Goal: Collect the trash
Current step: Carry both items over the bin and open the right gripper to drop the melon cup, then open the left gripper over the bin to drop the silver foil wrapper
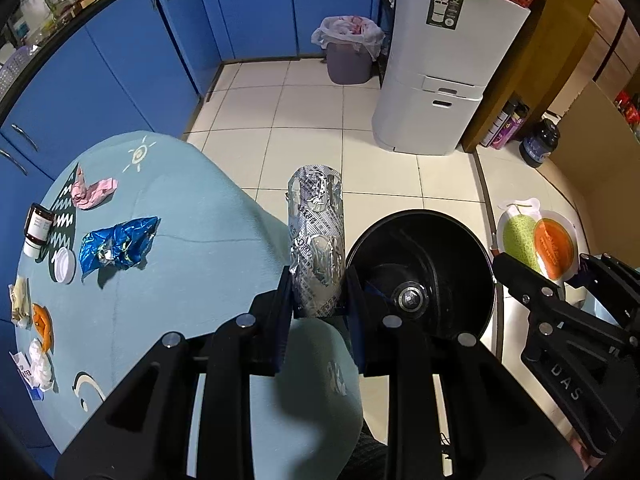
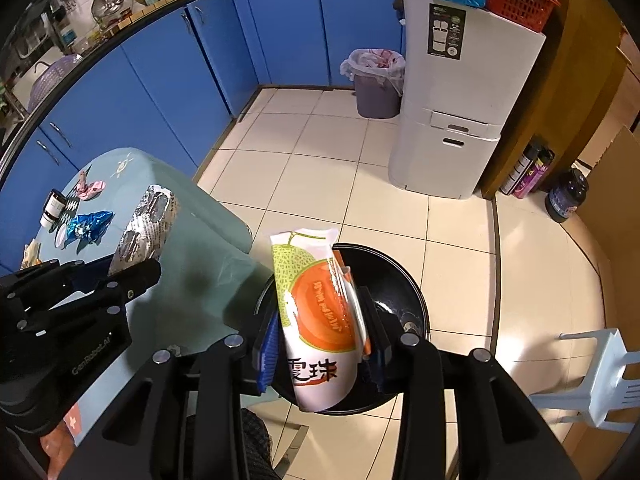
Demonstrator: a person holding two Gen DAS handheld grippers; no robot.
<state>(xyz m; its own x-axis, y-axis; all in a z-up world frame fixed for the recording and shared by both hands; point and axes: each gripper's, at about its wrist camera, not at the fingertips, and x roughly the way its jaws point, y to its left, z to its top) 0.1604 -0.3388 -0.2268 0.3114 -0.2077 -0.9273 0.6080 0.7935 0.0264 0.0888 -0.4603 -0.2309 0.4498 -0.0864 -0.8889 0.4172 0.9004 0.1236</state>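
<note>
My left gripper (image 1: pixel 318 280) is shut on a silver foil blister pack (image 1: pixel 317 236), held upright at the table's right edge, just left of the black round bin (image 1: pixel 424 240) on the floor. The pack also shows in the right wrist view (image 2: pixel 144 232). My right gripper (image 2: pixel 320 320) is shut on a white melon-print wrapper (image 2: pixel 316 304) held over the black bin (image 2: pixel 396 280); the wrapper appears in the left wrist view (image 1: pixel 536 240). On the light blue table (image 1: pixel 180 272) lie a blue foil wrapper (image 1: pixel 116 246), pink crumpled paper (image 1: pixel 92 190), a brown bottle (image 1: pixel 37 228), a white cap (image 1: pixel 64 264).
More scraps lie at the table's left edge: orange peel (image 1: pixel 42 326) and white tissue (image 1: pixel 40 368). A lined purple waste bin (image 1: pixel 348 52) and a white tall appliance (image 1: pixel 444 72) stand by blue cabinets. A pale blue plastic chair (image 2: pixel 600 380) stands at the right.
</note>
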